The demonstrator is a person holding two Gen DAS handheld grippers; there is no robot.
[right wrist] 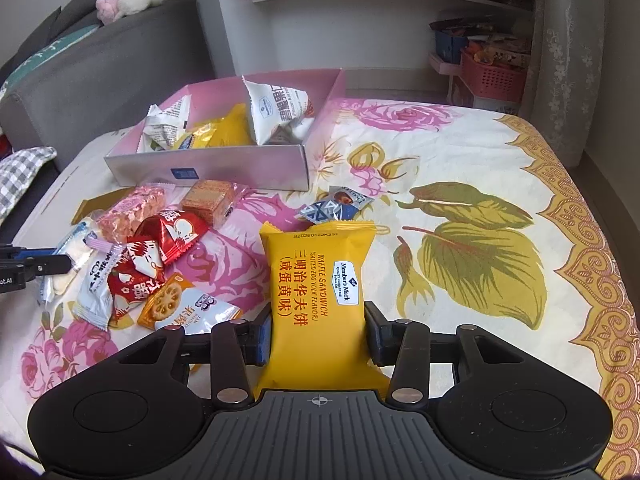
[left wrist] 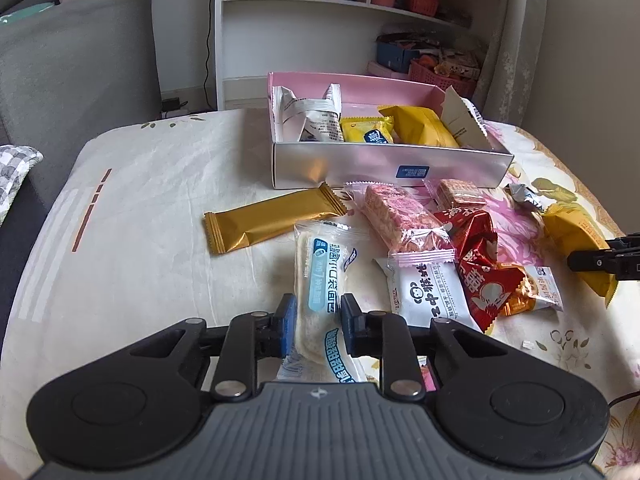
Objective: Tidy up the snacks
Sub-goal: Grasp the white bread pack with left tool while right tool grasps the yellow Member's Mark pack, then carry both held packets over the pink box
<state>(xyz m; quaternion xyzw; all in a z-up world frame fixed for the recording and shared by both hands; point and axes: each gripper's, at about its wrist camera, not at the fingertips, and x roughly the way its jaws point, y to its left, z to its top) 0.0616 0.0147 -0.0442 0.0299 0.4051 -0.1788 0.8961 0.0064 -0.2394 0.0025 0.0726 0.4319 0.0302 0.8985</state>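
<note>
Left wrist view: a pale bread packet (left wrist: 316, 280) is clamped by the left gripper (left wrist: 318, 322). A yellow waffle packet (right wrist: 318, 292) is clamped by the right gripper (right wrist: 318, 330). Several snacks are already placed in the pink box (left wrist: 384, 164); about nine are left on the tablecloth (left wrist: 140, 200).

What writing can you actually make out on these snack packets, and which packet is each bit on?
"WAFFLE SANDWICH", "(SALTED EGG YOLK FLAVOR)", "三明治华夫饼 (咸蛋黄味)" and "Member's Mark": yellow packet held in the right tool.
"B20260122K231": top edge of the same packet.
Blue Chinese print on the clear bread packet in the left tool: too distorted to read.
Red packets, white panda packet, box label: too small or blurred.
</note>
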